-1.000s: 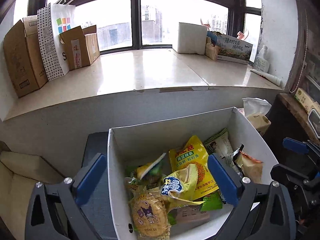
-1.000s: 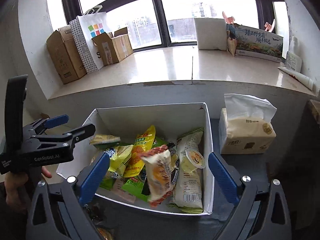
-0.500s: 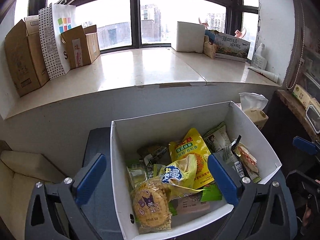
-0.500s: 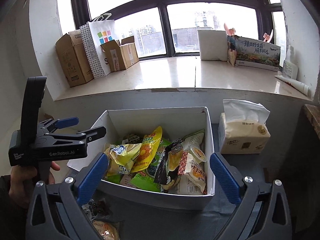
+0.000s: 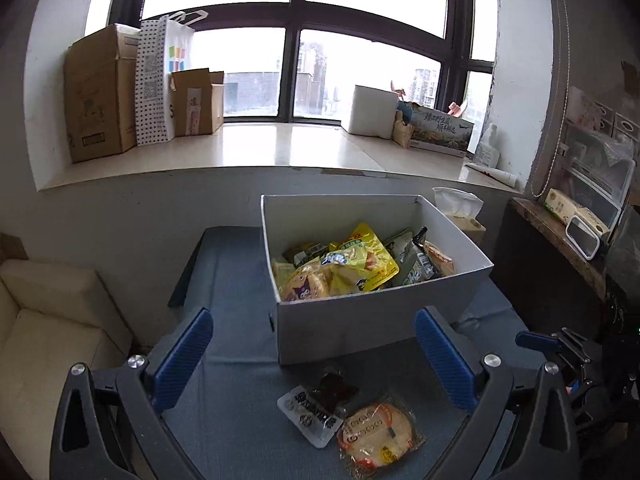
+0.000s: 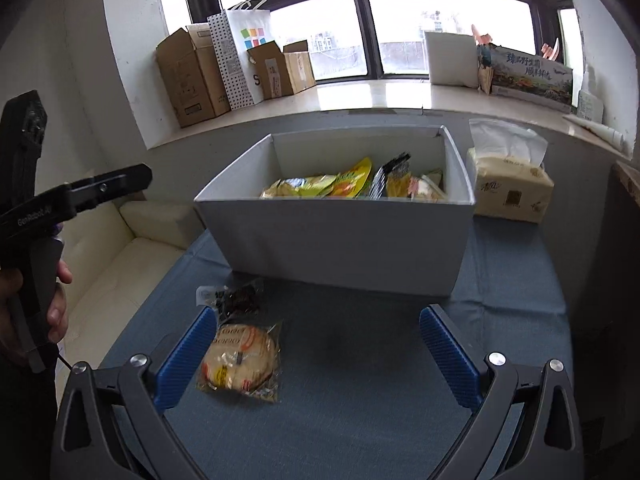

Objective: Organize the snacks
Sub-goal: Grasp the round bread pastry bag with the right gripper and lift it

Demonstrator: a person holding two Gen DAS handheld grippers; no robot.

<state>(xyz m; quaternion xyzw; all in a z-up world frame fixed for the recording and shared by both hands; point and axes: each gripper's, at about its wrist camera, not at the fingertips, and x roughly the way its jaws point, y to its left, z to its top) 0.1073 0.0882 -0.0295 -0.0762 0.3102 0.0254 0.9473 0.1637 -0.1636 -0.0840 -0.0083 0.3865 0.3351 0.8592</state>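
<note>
Left wrist view: the left gripper (image 5: 314, 354) hangs over a blue cloth (image 5: 240, 420) with its blue fingers (image 5: 182, 356) spread wide and nothing between them. Past the tips stands a white box (image 5: 360, 320) filled with snack packets, a yellow bag (image 5: 360, 264) on top. On the cloth in front of the box lie two loose snacks that touch each other: a dark packet (image 5: 320, 404) nearer the box and a round cake (image 5: 378, 436) nearer the camera. From the right wrist, the right gripper (image 6: 318, 354) is likewise spread apart and empty, above bare cloth; the cake (image 6: 240, 356) lies just beside its left finger (image 6: 186, 356), the dark packet (image 6: 236, 298) just beyond. A hand (image 6: 52, 300) at the left edge holds the other gripper's handle. A tissue pack (image 6: 512, 188) sits right of the box (image 6: 340, 240).
</note>
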